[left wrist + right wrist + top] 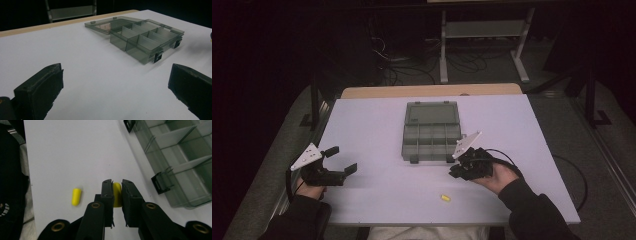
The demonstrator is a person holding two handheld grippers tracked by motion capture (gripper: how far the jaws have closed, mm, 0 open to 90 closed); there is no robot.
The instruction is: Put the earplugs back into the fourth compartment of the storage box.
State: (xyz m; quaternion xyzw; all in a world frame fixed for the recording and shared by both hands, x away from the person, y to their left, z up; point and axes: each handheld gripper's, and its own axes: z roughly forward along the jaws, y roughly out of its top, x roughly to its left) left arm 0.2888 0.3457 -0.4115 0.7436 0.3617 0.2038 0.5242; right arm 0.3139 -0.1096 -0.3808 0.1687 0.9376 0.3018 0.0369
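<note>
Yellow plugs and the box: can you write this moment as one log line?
right gripper: shut on yellow plug | left gripper: open, nothing between jaws | second yellow plug: on table | compartment box: lid open

Left gripper (pixel 341 160) jaws wide apart; right gripper (pixel 117 187) jaws clamped.

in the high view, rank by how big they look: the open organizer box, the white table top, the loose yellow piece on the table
1. White table top, by far the largest.
2. Open organizer box, a small patch of the table.
3. Loose yellow piece, a tiny speck near the table's front edge.

No ties; nearness does not blur this order.
</note>
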